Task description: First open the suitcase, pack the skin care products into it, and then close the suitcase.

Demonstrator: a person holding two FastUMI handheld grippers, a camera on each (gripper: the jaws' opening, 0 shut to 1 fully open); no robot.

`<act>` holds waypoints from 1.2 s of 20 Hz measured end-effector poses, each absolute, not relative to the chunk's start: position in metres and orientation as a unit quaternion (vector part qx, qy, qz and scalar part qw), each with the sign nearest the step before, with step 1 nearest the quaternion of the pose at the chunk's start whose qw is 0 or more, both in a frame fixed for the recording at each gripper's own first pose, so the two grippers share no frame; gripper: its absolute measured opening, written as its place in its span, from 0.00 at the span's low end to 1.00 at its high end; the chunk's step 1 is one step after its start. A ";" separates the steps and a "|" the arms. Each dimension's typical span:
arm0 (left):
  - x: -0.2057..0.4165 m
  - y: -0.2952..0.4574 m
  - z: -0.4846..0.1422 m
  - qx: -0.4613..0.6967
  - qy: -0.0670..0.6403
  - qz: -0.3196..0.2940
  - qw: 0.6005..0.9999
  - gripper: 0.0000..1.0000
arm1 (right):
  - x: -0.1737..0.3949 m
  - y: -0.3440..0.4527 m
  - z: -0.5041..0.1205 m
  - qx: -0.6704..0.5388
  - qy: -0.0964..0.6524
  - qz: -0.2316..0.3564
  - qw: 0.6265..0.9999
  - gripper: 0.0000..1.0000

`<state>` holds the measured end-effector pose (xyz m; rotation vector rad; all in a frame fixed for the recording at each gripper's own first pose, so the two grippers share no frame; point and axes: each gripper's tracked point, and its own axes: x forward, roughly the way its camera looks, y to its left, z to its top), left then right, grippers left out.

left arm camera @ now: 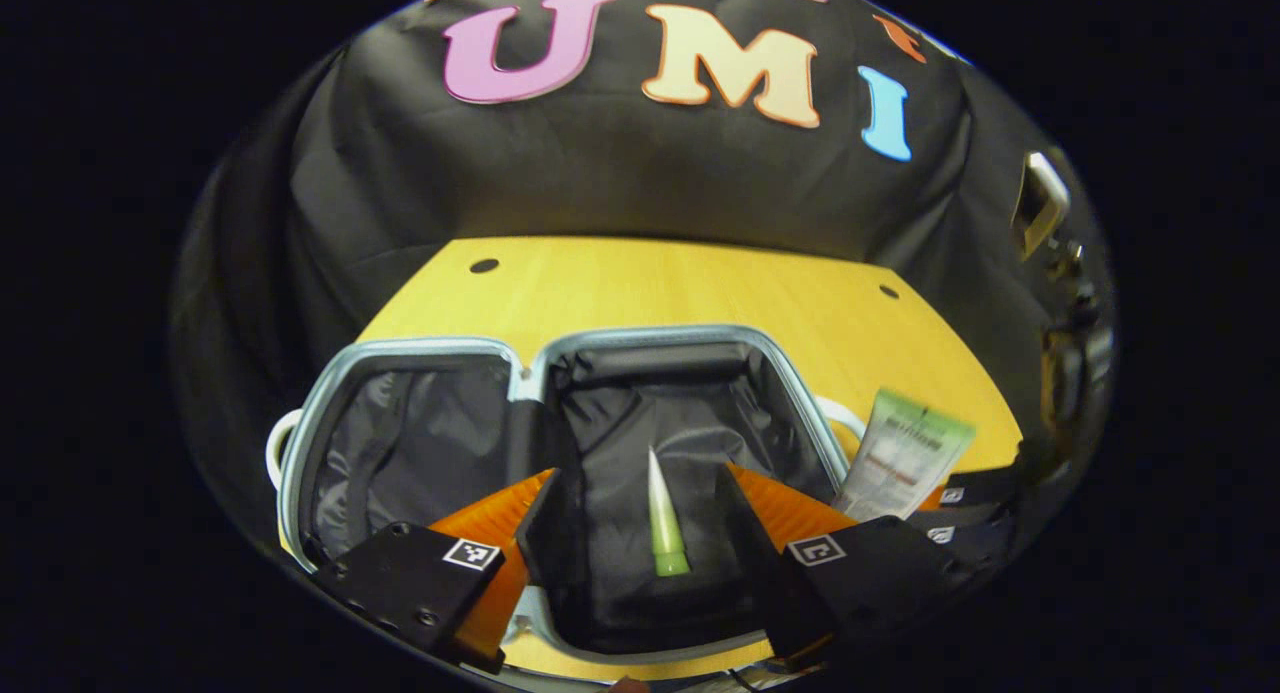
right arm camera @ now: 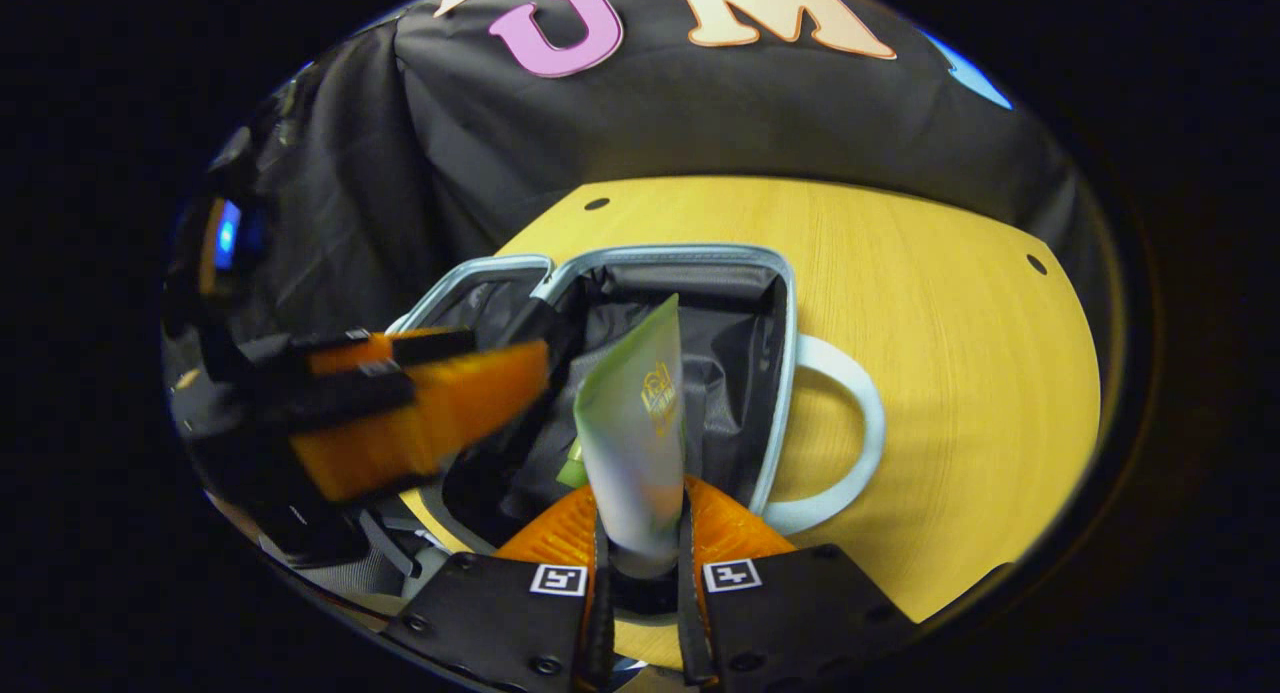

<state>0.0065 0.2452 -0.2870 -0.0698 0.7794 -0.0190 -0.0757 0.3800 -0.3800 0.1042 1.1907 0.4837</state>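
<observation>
The suitcase [left arm camera: 800, 393] lies open on the table, both black-lined halves facing up inside a pale grey rim. In the left gripper view, a slim tube with a green cap [left arm camera: 665, 533] rests in the right-hand half. My left gripper [left arm camera: 640, 493] hovers open over it, its fingers apart on either side and not touching it. My right gripper [right arm camera: 642, 513] is shut on a pale green and white tube [right arm camera: 635, 423], holding it upright over the case's near edge. That tube [left arm camera: 905, 453] and the right gripper [left arm camera: 940, 498] also appear right of the case.
The yellow wooden table [right arm camera: 950, 323] has bare room to the right of the case and behind it. A white suitcase handle [right arm camera: 850, 423] sticks out on the right side. My left gripper [right arm camera: 470, 373] crosses the case's left side, blurred.
</observation>
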 end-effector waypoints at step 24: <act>-0.042 0.616 -0.335 -0.077 0.433 0.238 0.866 0.92 | 0.015 0.306 -0.328 0.082 0.442 0.106 0.887 0.98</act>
